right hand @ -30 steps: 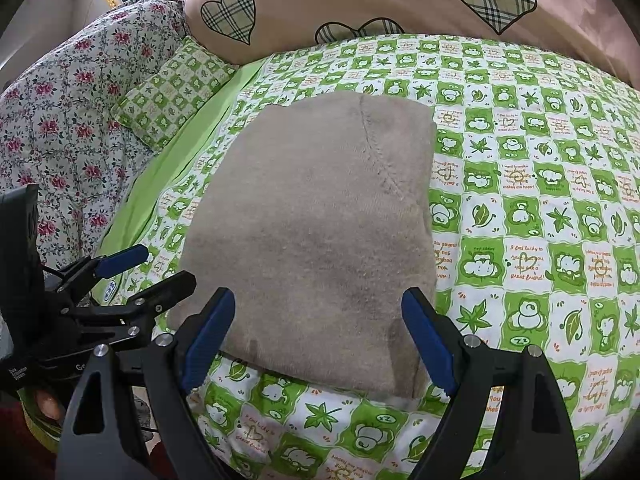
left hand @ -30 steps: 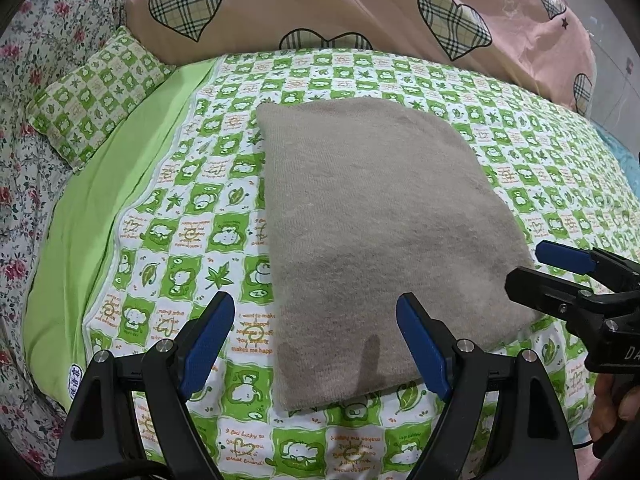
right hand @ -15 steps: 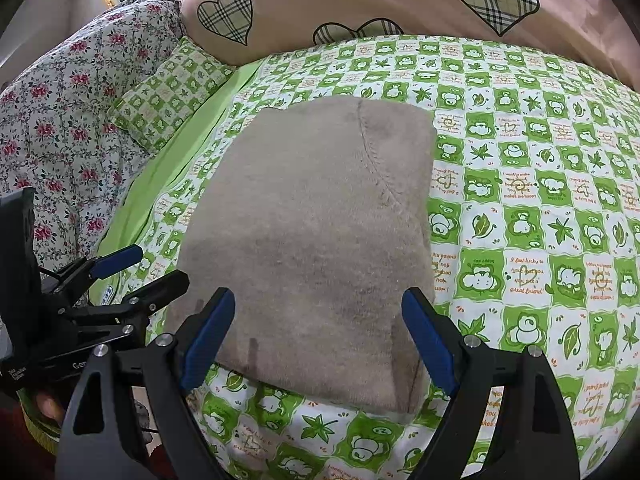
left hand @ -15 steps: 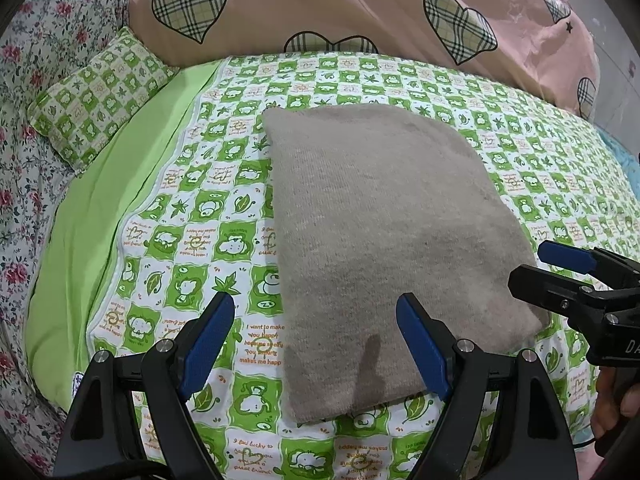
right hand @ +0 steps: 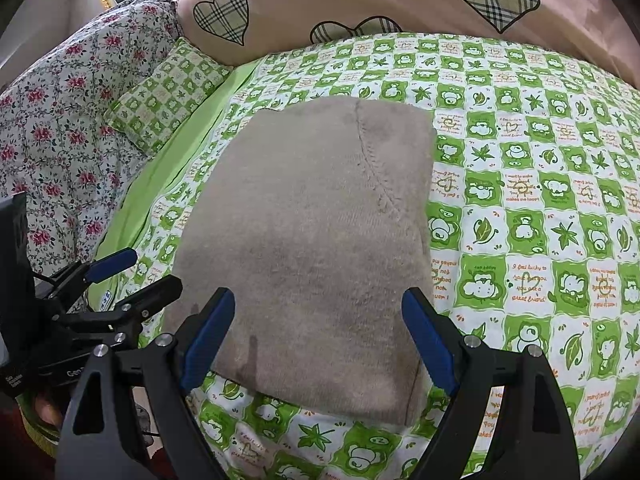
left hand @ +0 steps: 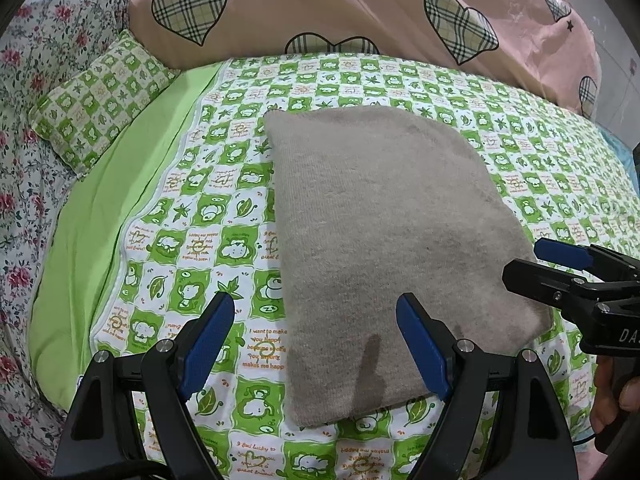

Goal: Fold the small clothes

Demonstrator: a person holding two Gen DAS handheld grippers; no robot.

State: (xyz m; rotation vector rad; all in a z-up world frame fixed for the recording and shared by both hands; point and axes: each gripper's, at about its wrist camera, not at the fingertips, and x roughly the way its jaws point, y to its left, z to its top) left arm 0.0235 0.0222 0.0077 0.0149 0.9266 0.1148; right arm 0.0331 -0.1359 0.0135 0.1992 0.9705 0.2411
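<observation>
A taupe knit garment lies folded into a flat rectangle on the green checked bed sheet; a seam runs down its top layer. My left gripper hovers open over the garment's near left corner, its blue pads apart and empty. My right gripper hovers open above the garment's near edge, also holding nothing. Each gripper shows in the other's view: the right gripper at the right edge, the left gripper at the left edge. Neither touches the cloth.
A pink duvet with plaid hearts is bunched at the far side. A small green checked pillow and a floral quilt lie to the left. A plain green sheet band runs along the left. A hand grips the right handle.
The garment sits slightly lower and nearer in both views than a second ago, from small camera drift. Both grippers stay open and the cloth has not been touched.
</observation>
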